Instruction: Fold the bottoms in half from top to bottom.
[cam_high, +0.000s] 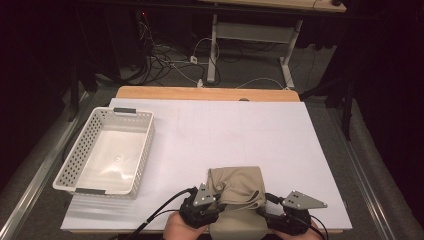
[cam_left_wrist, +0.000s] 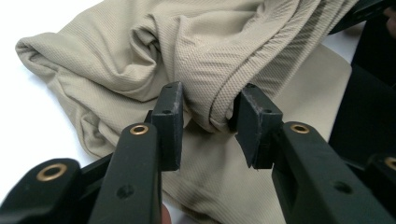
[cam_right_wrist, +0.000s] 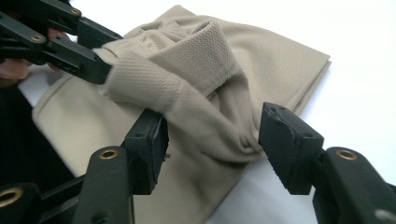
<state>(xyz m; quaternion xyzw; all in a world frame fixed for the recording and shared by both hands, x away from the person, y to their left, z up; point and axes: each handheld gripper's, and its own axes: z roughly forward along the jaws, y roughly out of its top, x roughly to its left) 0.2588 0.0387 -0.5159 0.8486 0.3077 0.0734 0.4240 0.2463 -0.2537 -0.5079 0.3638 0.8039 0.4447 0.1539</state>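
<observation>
Lying bunched at the table's (cam_high: 280, 125) near edge, the beige garment (cam_high: 240, 185) sits between both grippers: left gripper (cam_left_wrist: 208, 122) fingers pinch a fold, right gripper (cam_right_wrist: 212, 149) fingers stand wide around another fold.

High view overhead facing forward, gripper views close — sharing beige cloth (cam_high: 239, 186)

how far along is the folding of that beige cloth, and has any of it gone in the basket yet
Done: the beige cloth is partly folded, one flat layer under a bunched top. In hand: the left tool pinches a rolled fold; the right tool stands open around a bunch. Left: flattening it; the white basket holds nothing.
</observation>
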